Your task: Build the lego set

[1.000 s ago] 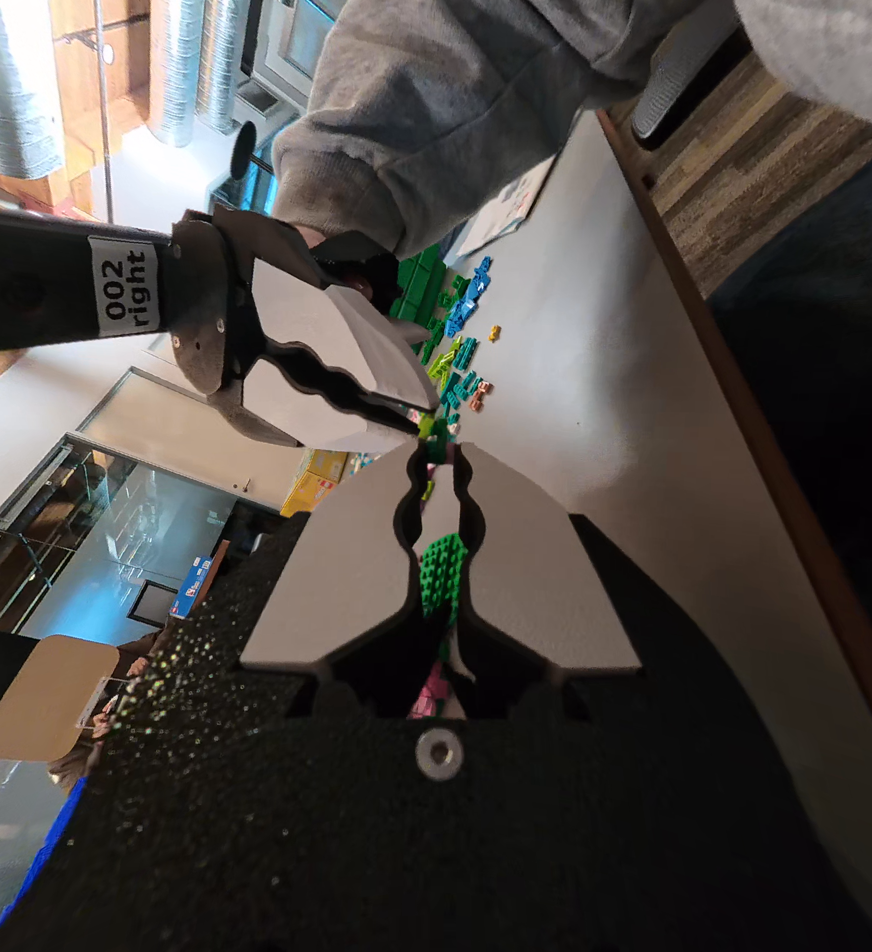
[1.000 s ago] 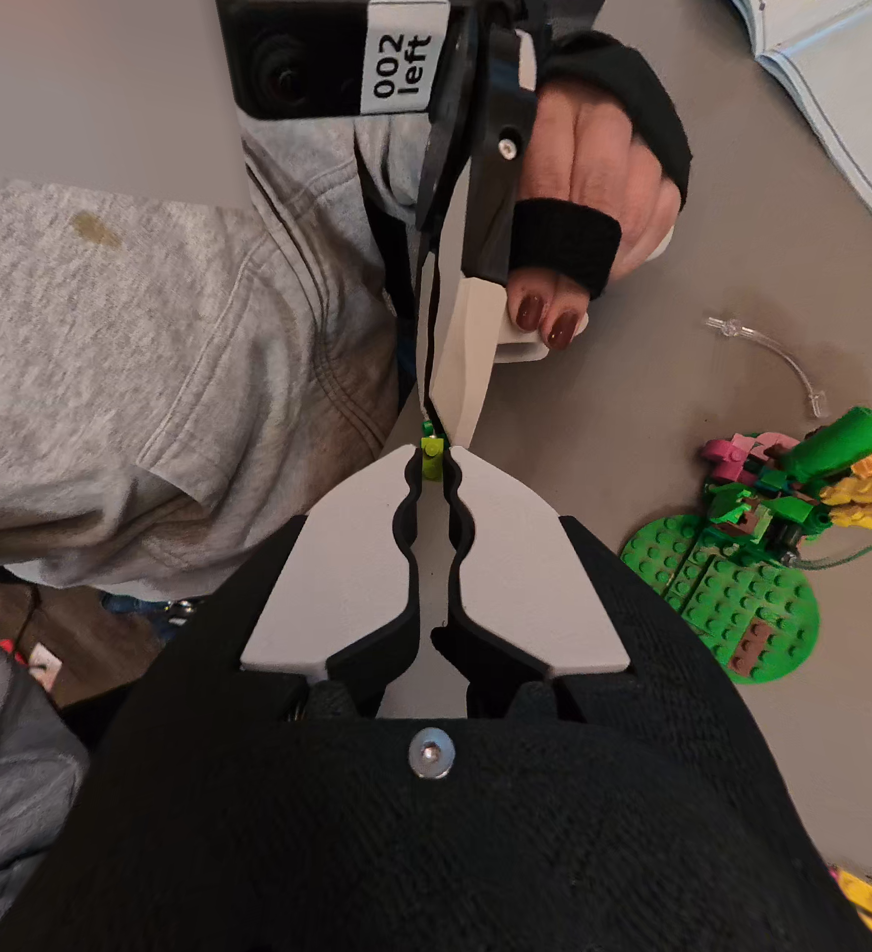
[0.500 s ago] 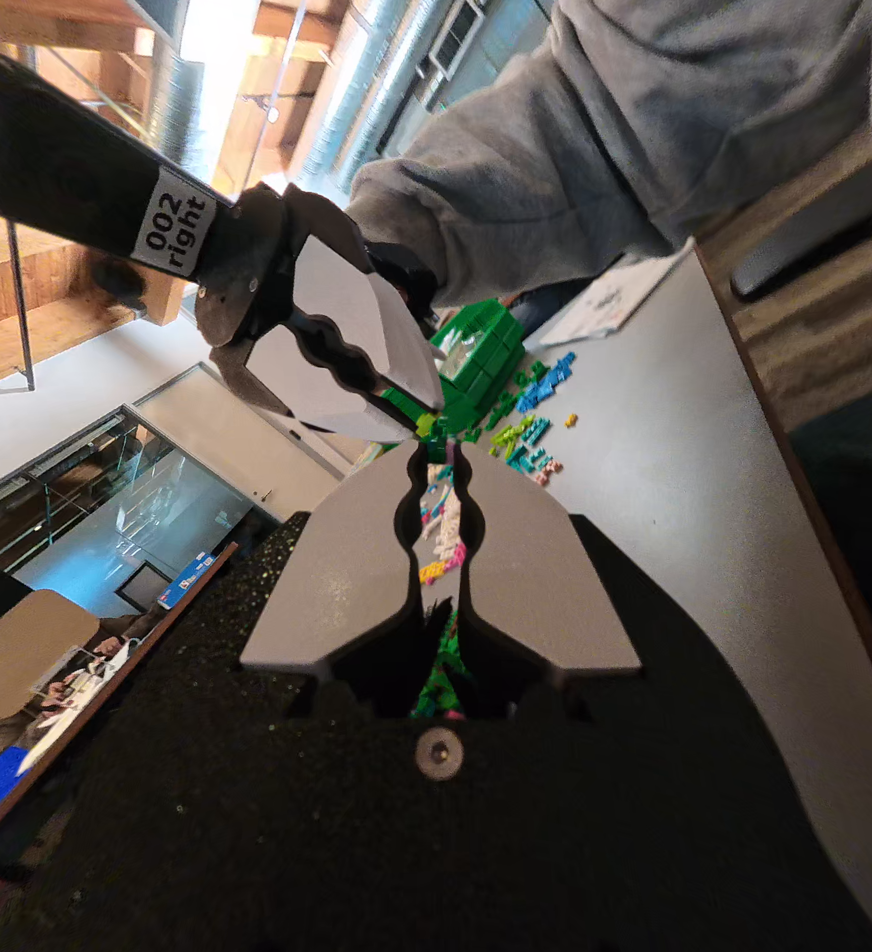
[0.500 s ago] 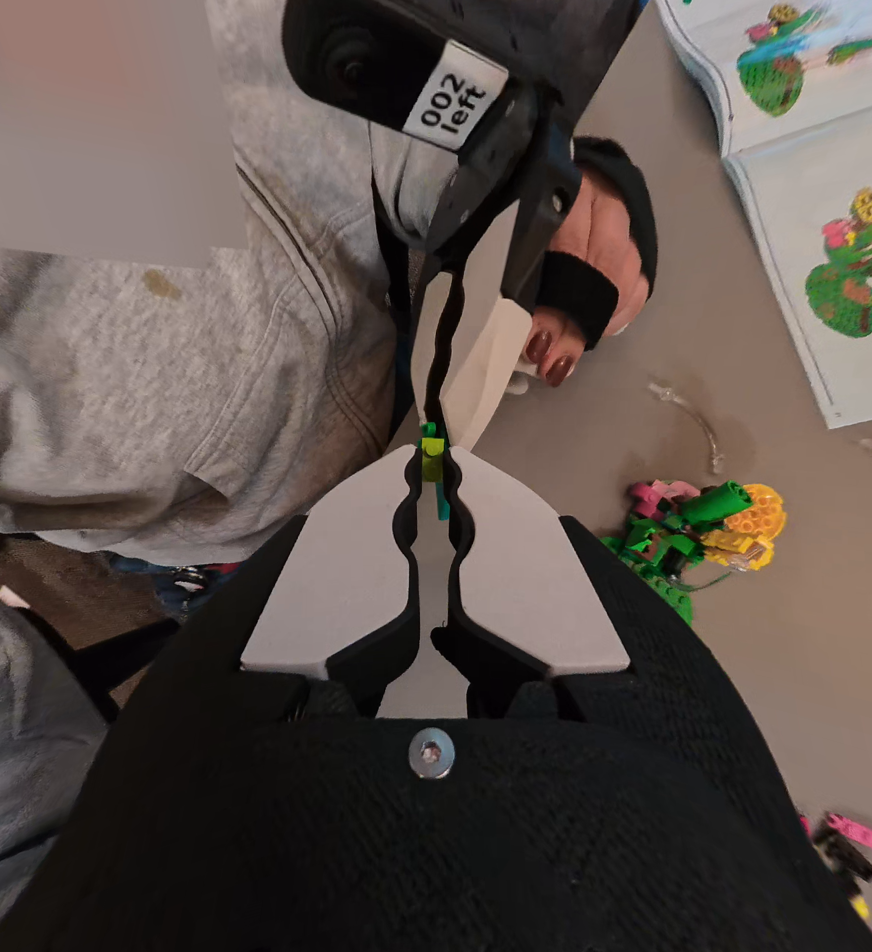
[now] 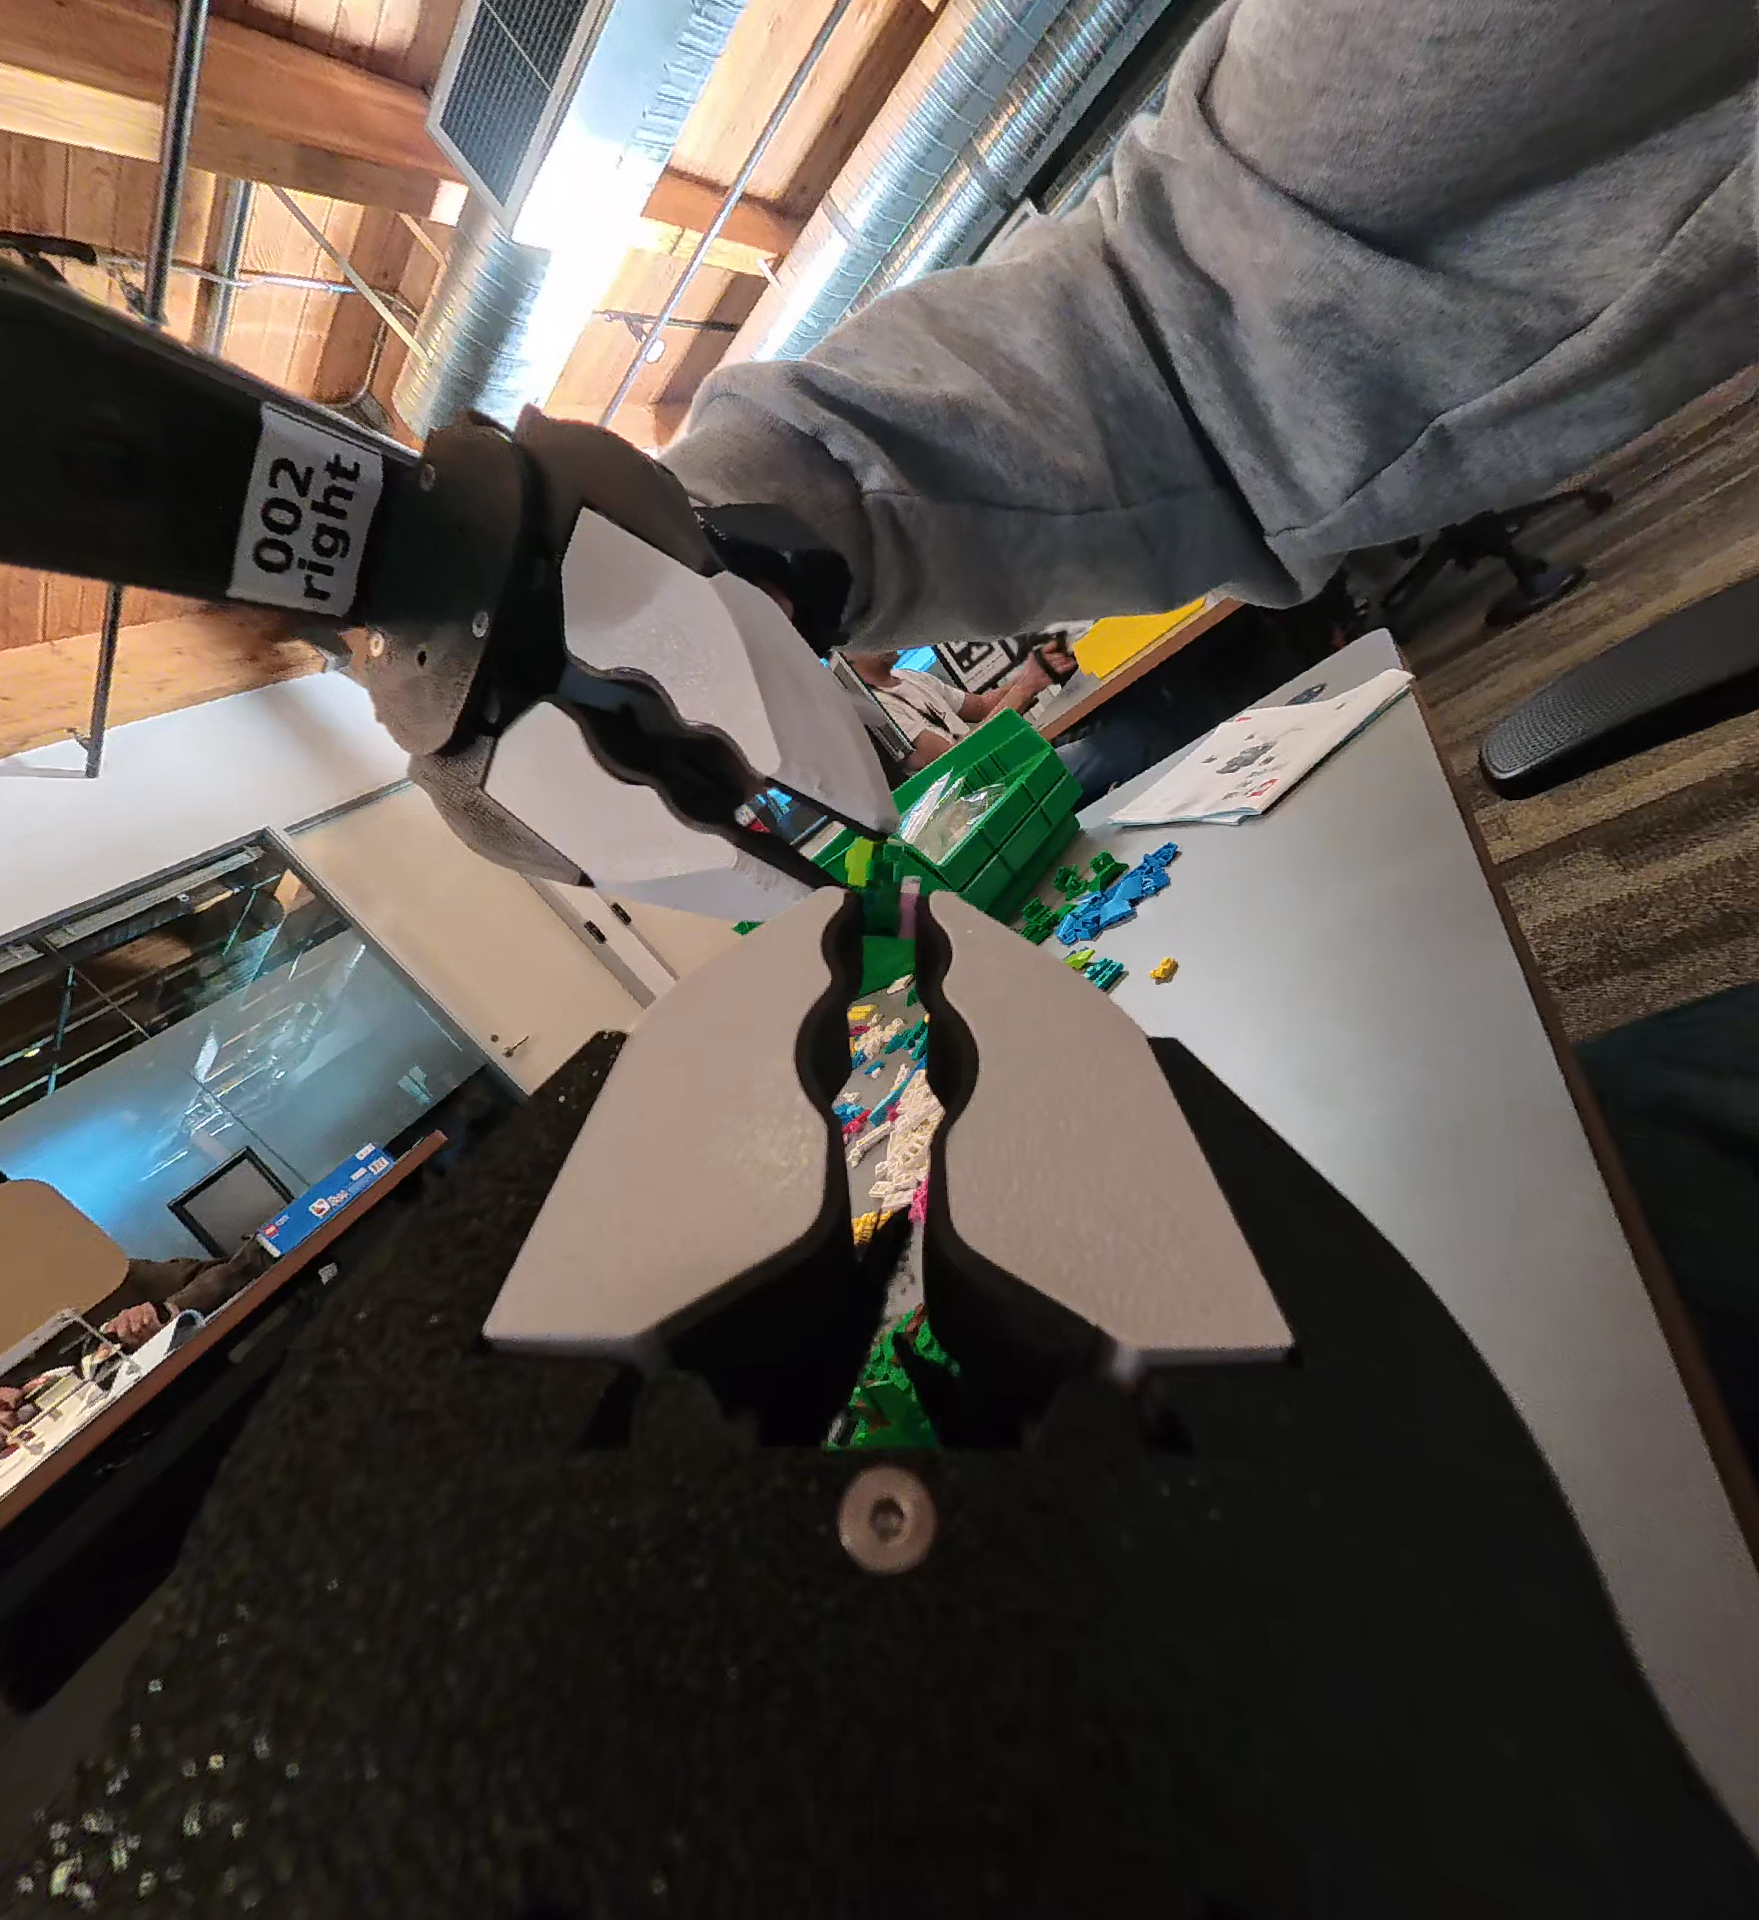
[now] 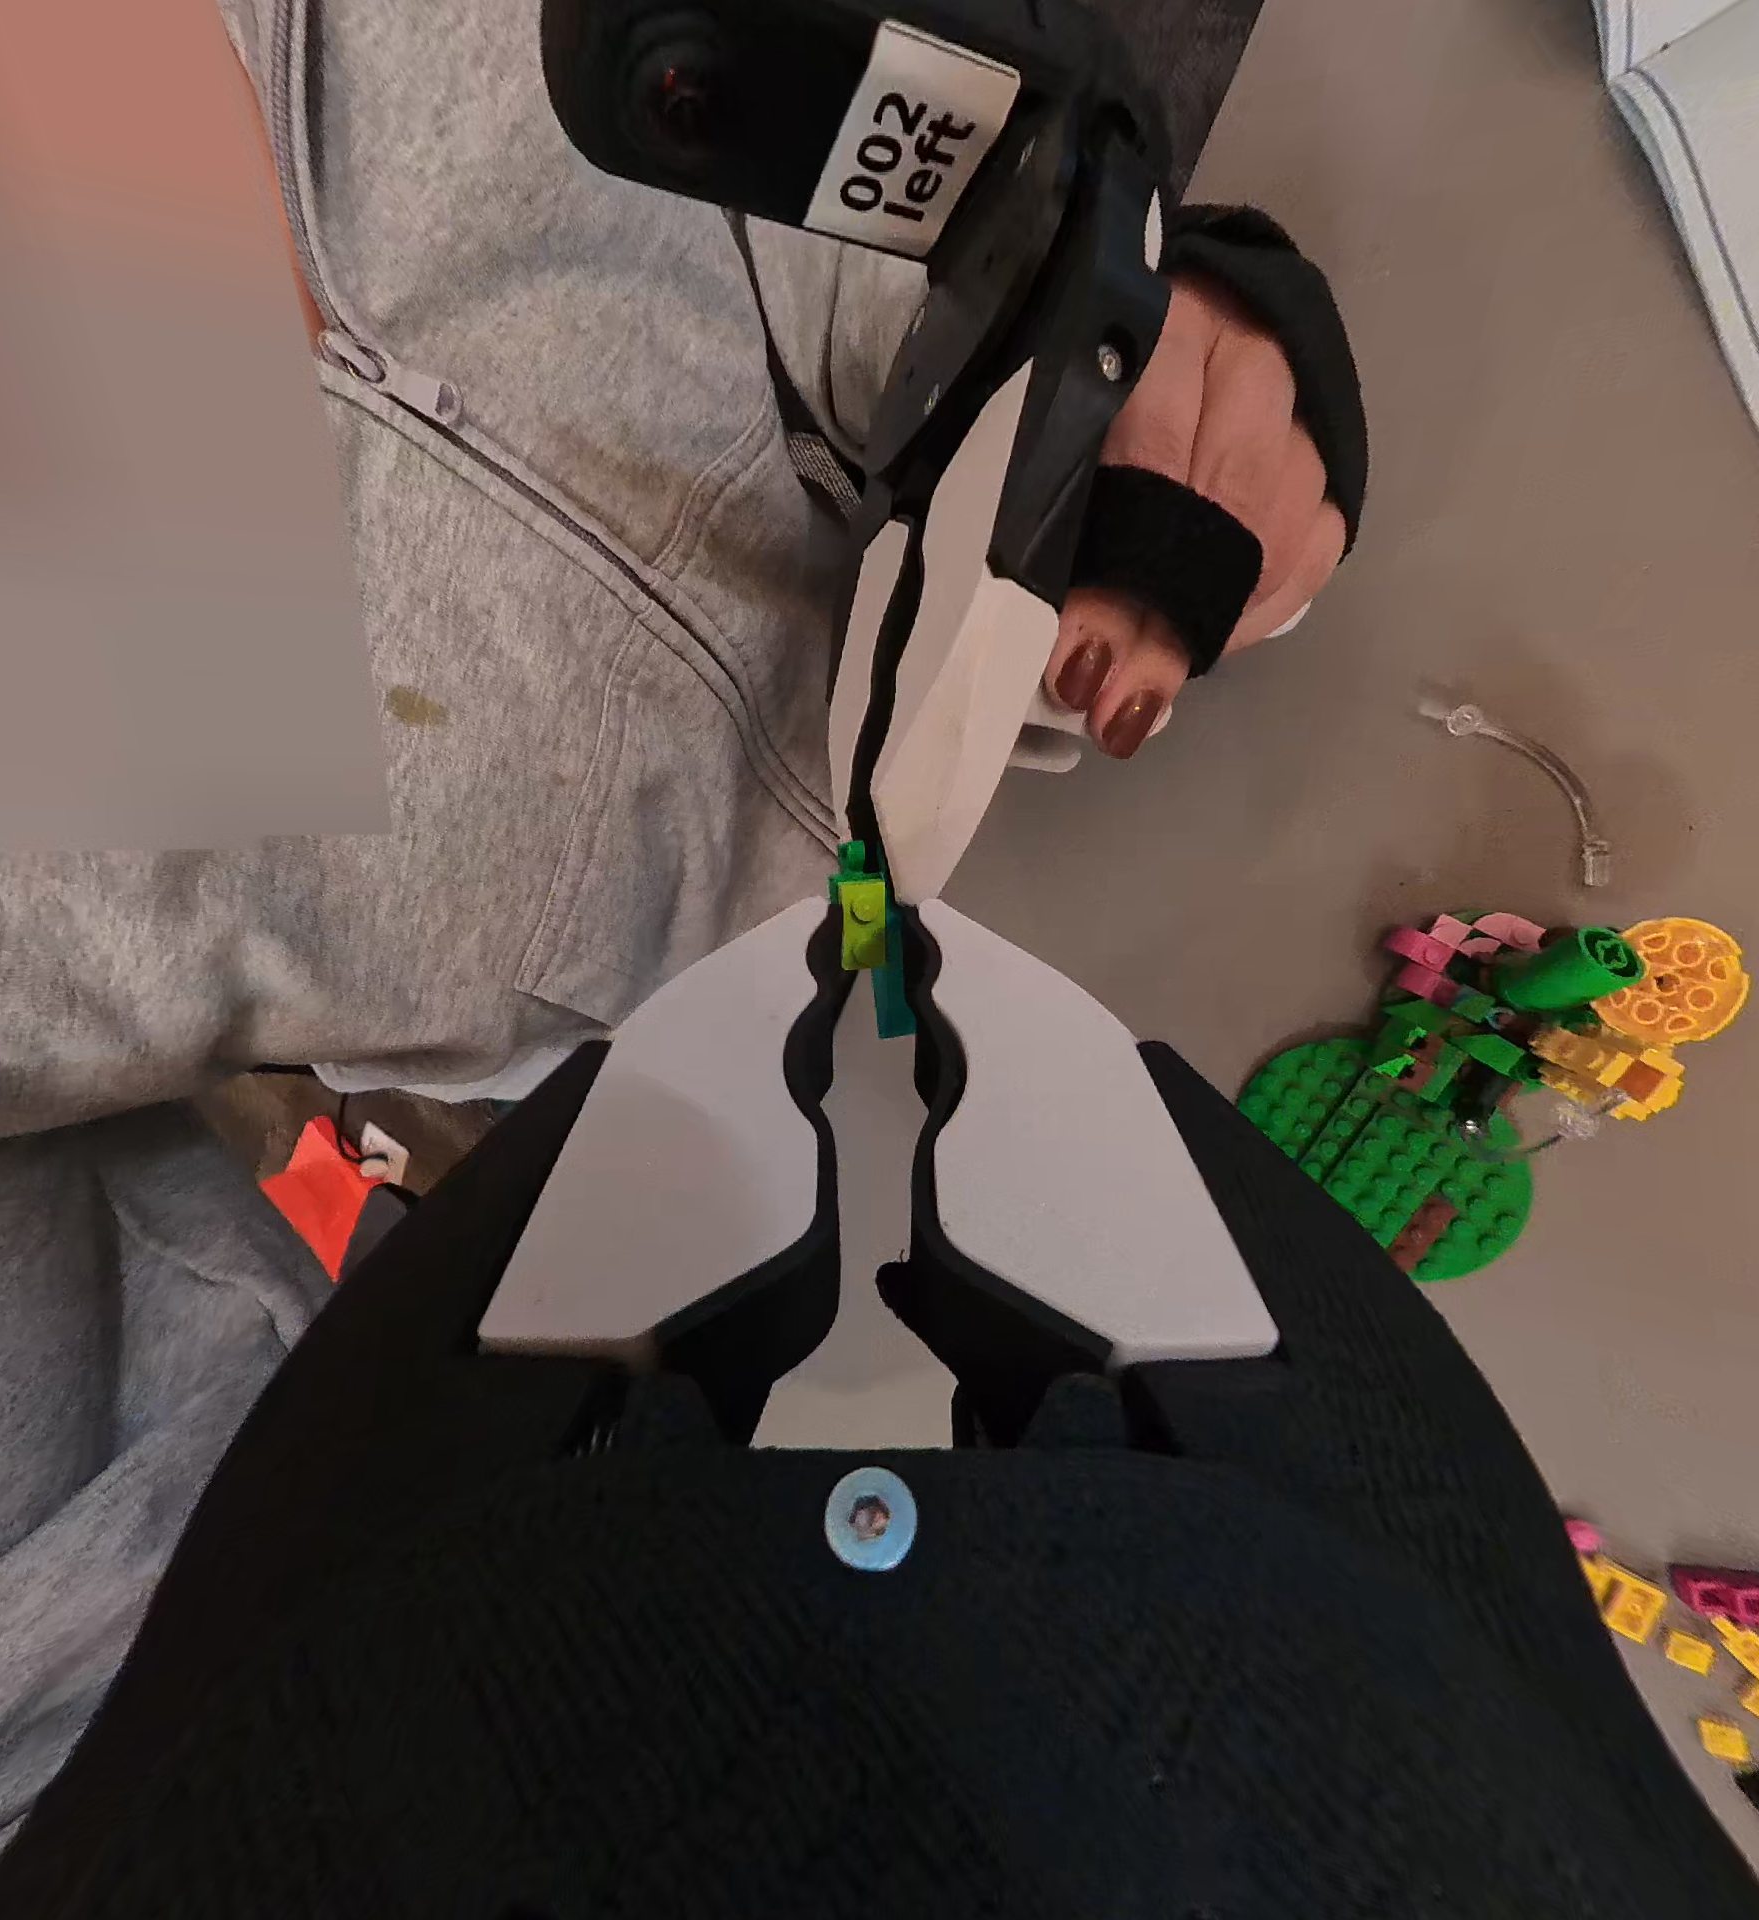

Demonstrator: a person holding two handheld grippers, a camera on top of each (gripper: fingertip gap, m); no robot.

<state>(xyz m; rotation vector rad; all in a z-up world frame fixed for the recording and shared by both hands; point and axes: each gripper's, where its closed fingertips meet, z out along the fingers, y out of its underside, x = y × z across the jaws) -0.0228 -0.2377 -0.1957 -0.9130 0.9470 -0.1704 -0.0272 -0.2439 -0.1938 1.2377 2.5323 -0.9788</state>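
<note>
Both grippers meet tip to tip above the grey table (image 6: pixel 1270 831). My left gripper (image 5: pixel 885 909) is shut on a small brick assembly: a green clip piece (image 6: pixel 849 862) joined to a teal plate (image 6: pixel 893 987), with a lime plate (image 6: pixel 862 930) on its side. In the right wrist view the left gripper (image 6: pixel 875 836) comes down from above. My right gripper (image 6: pixel 870 920) stands around the lime and teal plates, its jaws slightly apart with thin gaps at the pads. In the left wrist view the right gripper (image 5: pixel 854 852) sits at the lime plate (image 5: pixel 859 860).
A round green baseplate model (image 6: pixel 1384 1153) with pink and yellow flowers lies to the right. Near it are a clear tube (image 6: pixel 1550 769) and loose yellow and pink pieces (image 6: pixel 1748 1662). Green bins (image 5: pixel 989 800), blue pieces (image 5: pixel 1114 904) and a booklet (image 5: pixel 1259 764) lie farther off. Left and right tips are no more than a few centimetres apart. Both grippers' tips are roughly 20 cm from the round green baseplate model (image 6: pixel 1384 1153).
Both grippers have tilted together with the assembly between them. The right jaws have widened a little around the lime plate that they pinched before. The left grasp is unchanged.
</note>
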